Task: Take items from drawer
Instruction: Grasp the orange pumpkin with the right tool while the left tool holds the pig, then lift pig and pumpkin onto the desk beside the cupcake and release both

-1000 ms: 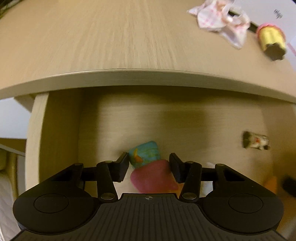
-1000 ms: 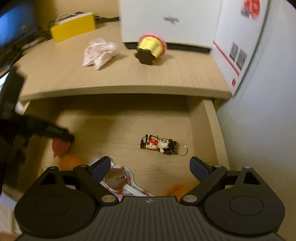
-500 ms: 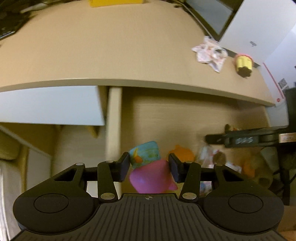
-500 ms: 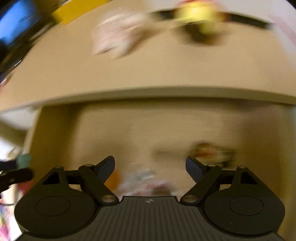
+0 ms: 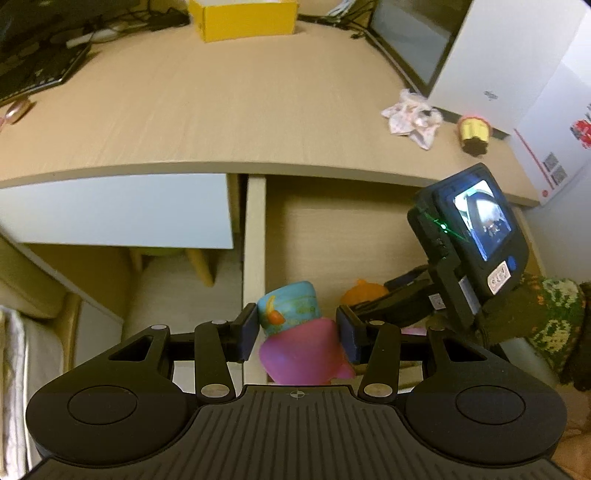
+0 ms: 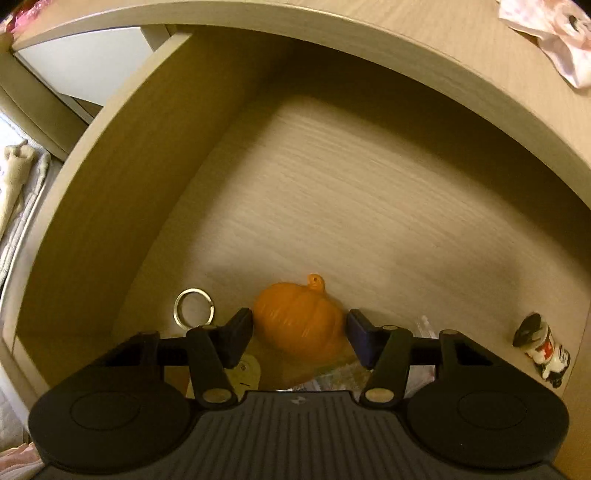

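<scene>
Drawer [image 6: 122,206] of the bench [image 5: 207,122] stands pulled out, light wood, seen from above in both wrist views.

Left claw [image 5: 297,332]: clamped on a soft toy [image 5: 295,332] with a blue top and a pink lower part, pads pressing both sides. Toy is held up in the air over the drawer's left wall, clear of the floor of the drawer.

Right claw [image 6: 299,334]: down inside the drawer, jaws have just been closing. An orange pumpkin-shaped toy [image 6: 301,321] sits between the fingers on the drawer floor. Right pad is at or touching its side; left pad is just beside it. Firm grip cannot be confirmed.

Also in the drawer: a metal key ring [image 6: 194,307] just left of the pumpkin toy, a small figurine [image 6: 543,350] in black, white and red near the right wall, some clear wrapping under the claw.

On the bench top: a crumpled pink-white wrapper [image 5: 412,120], a yellow cupcake-shaped toy [image 5: 474,133] beside it, a yellow box [image 5: 243,16] at the back, a white box [image 5: 498,62] at right.

A gloved hand [image 5: 532,314] with a patterned cuff holds the right claw's handle.
</scene>
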Available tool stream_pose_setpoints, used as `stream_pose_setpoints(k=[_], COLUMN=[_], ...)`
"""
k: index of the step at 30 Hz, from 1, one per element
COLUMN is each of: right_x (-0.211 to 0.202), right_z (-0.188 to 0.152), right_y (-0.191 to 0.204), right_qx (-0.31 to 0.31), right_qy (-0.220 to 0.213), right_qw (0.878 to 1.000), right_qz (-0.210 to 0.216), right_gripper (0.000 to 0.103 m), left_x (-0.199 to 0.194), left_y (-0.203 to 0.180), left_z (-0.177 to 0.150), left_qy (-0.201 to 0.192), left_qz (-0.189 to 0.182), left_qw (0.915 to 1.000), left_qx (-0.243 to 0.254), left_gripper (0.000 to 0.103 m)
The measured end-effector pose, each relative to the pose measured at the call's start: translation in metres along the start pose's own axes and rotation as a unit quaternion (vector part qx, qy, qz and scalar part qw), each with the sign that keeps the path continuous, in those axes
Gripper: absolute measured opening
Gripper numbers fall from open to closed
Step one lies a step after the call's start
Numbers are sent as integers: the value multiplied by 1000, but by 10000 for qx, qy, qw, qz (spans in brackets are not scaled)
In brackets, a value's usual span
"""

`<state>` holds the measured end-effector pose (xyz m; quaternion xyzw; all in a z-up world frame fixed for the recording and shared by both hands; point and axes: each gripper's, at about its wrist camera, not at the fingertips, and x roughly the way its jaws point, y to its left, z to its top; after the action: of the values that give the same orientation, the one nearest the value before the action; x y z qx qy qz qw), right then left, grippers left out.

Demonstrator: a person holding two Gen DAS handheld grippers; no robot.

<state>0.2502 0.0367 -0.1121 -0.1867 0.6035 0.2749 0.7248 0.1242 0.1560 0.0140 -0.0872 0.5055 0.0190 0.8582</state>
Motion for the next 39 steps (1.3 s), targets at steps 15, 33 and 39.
stream_pose_setpoints(k=[15, 33, 39], right_x=[-139, -177, -156], right_z=[-72, -60, -37], right_y=[-79, -162, -178], right_qx=[1535, 2170, 2015], right_qy=[-1687, -2629, -2633], right_qw=[9718, 9268, 9254], right_qz=[-598, -1576, -1833], right_gripper=[56, 56, 56], left_x=[19, 135, 98], left_y=[-57, -93, -76], left_z=[51, 157, 163], left_qy=[-212, -1014, -1419], left_qz=[-1192, -822, -1103], left_qw=[9894, 9827, 9783], left_qx=[799, 1314, 1031], left_gripper=[51, 54, 53])
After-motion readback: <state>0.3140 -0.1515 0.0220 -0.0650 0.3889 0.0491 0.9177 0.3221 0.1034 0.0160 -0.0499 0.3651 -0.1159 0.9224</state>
